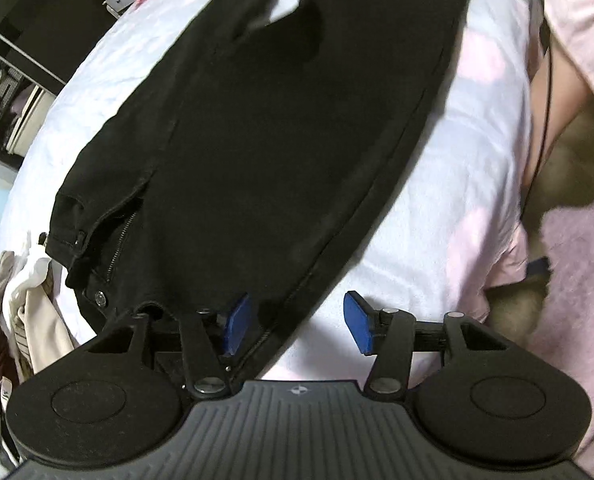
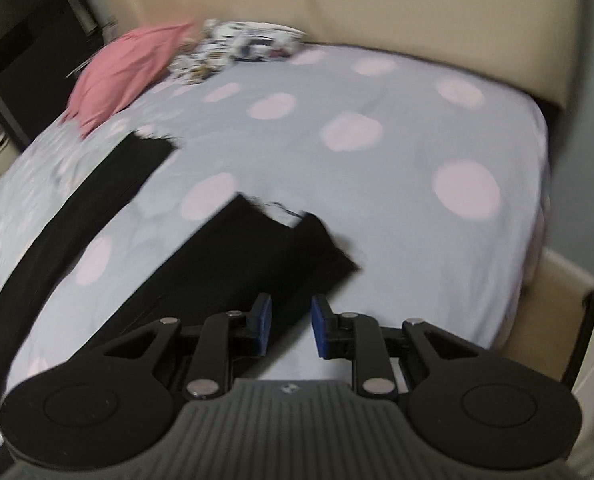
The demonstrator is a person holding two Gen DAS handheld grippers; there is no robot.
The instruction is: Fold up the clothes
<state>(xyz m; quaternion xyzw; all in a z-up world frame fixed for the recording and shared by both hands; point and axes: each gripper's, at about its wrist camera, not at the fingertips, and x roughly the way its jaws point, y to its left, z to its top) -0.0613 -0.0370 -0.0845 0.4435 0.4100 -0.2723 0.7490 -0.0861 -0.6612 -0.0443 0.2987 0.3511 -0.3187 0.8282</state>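
While black trousers (image 1: 281, 140) lie flat on the bed (image 2: 377, 184), legs apart:
Left hand-held gripper (image 1: 297, 326) and right hand-held gripper (image 2: 291, 326) both gape, holding nothing; trousers are unfolded.

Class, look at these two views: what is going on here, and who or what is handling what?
A person is folding black trousers on a spotted bedsheet, with a handheld tool in each hand. The left tool is open at the waistband end, near the zip and button, the fabric's edge between its fingers. The right tool is open just short of a frayed leg hem, gripping nothing. A pink garment and a patterned one lie near the headboard.
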